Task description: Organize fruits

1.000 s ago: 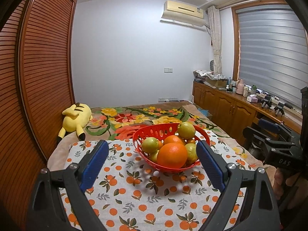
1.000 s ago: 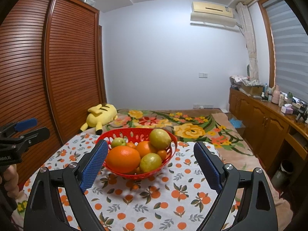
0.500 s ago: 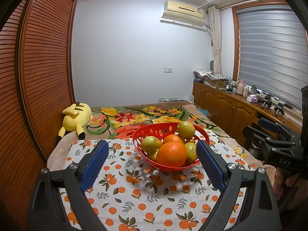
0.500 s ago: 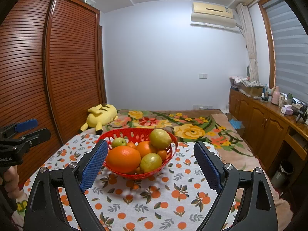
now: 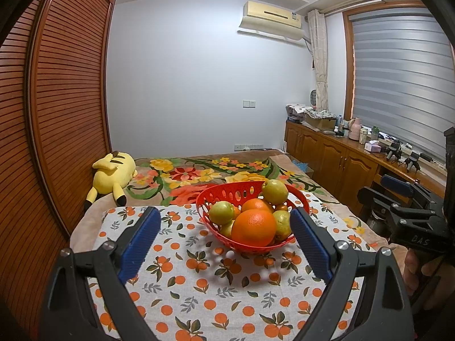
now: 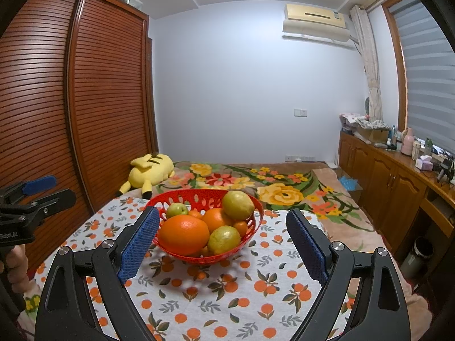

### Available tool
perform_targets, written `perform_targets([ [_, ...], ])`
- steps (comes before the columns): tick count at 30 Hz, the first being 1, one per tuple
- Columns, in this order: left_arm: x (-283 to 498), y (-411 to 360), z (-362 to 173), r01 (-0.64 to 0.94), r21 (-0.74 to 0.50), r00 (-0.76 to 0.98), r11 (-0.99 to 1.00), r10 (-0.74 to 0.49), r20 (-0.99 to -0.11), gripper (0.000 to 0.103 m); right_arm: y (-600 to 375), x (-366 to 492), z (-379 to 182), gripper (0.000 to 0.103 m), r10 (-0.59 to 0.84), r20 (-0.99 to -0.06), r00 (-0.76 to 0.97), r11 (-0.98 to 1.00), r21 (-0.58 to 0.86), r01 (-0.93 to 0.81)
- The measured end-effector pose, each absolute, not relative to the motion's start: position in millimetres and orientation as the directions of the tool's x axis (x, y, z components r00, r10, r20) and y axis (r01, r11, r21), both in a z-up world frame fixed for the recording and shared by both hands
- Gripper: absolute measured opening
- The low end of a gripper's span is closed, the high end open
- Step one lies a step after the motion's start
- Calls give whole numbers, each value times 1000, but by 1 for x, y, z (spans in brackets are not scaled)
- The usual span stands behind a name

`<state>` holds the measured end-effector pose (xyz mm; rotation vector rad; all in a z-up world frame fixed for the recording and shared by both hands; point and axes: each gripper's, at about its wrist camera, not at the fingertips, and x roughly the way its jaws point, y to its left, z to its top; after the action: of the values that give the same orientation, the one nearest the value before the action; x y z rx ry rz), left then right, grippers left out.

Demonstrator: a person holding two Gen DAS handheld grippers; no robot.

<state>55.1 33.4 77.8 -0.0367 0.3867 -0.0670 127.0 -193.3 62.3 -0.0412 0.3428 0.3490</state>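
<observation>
Fruit (image 6: 196, 228) sits piled in the red basket (image 6: 250, 234) on the bench (image 6: 256, 292); over the last second we see nothing shift. Left hand-held gripper (image 5: 224, 244) and right hand-held gripper (image 6: 223, 243) both gape, holding nothing, short of the basket.

Before you, a table draped in an orange-print tablecloth (image 5: 199, 289) carries a red perforated basket (image 6: 182, 199) heaped with fruit, standing directly on the cloth, while behind it a bed under a floral blanket (image 6: 284, 182) bears a yellow plush toy (image 5: 112, 176) at its left edge.
</observation>
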Motion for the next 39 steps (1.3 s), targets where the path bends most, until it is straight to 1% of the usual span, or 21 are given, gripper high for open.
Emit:
perform_targets([
  [39,51,32,78,55,-47,924,997,-69,-375,93,-193,127,62,92,327,-335,884,940,18,-341],
])
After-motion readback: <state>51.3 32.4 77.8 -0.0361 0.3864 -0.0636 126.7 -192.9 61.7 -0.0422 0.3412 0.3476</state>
